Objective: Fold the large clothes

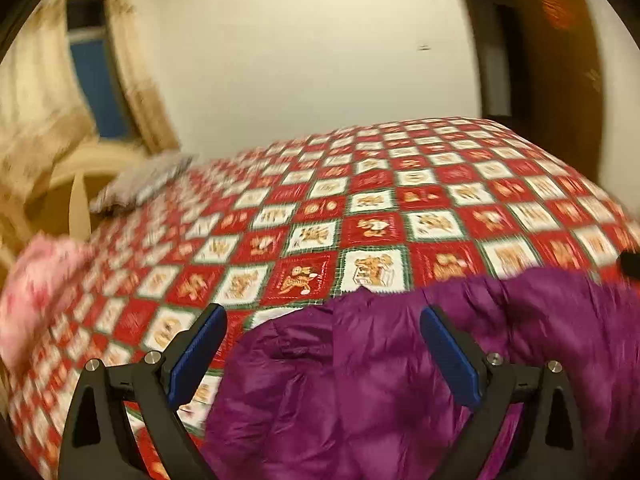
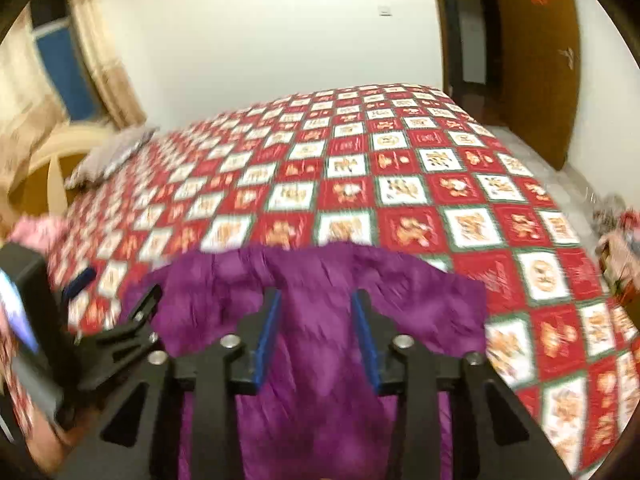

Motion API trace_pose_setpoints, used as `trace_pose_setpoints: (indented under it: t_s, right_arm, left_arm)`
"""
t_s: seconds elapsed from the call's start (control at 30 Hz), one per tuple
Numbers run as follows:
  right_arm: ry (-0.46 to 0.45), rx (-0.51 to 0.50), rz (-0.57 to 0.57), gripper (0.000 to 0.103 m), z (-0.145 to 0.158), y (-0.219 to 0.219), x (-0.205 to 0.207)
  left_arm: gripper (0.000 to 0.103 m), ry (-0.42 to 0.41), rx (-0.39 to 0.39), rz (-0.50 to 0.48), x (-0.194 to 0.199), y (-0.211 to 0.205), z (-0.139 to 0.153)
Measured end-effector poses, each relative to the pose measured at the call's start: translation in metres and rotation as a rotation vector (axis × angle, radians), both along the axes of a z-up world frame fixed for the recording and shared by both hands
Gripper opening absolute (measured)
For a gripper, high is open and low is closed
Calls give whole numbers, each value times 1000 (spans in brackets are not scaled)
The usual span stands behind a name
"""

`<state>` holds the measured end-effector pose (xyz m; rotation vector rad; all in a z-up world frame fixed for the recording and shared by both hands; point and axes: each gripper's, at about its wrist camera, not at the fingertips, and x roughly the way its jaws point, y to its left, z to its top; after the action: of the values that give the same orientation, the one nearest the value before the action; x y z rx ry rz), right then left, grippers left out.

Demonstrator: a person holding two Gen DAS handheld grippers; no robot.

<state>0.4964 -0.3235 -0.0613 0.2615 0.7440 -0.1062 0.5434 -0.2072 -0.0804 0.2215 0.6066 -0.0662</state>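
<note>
A shiny purple padded jacket (image 1: 360,392) lies on the near part of a bed covered by a red and white checked quilt (image 1: 360,200). My left gripper (image 1: 322,310) hovers over the jacket's left end with its blue-padded fingers (image 1: 196,352) spread wide and nothing between them. In the right wrist view the jacket (image 2: 320,280) spreads under my right gripper (image 2: 317,294). Its jaws stand a little apart and the pads (image 2: 266,340) press on nothing. The left gripper (image 2: 114,288) shows there at the left, open above the jacket's left edge.
A pink garment (image 1: 36,288) lies on the bed's left side and a grey pillow (image 1: 144,184) near the cream headboard (image 1: 80,176). Curtains and a window are at the left, a brown door (image 2: 532,60) at the right. Clutter (image 2: 616,232) sits on the floor right of the bed.
</note>
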Motion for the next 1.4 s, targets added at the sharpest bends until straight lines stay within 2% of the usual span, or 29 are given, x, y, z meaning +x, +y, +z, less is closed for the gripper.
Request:
trace_pose_setpoints:
  t_s: [0.07, 0.2, 0.33, 0.43, 0.57, 1.4]
  right_arm:
    - [-3, 22, -28, 32, -16, 6, 28]
    - [26, 32, -60, 32, -53, 12, 60]
    - [60, 22, -82, 32, -87, 12, 53]
    - [70, 46, -91, 32, -113, 2, 44]
    - [37, 47, -93, 32, -116, 3, 39]
    - [78, -22, -89, 33, -126, 13, 51]
  left_arm:
    - [98, 56, -26, 79, 22, -7, -11]
    - [98, 118, -29, 103, 33, -20, -41]
    - [98, 163, 51, 97, 32, -30, -87]
    - [98, 192, 2, 103, 35, -23, -95]
    - [99, 186, 24, 107, 35, -28, -100]
    - [102, 180, 40, 104, 37, -32, -105]
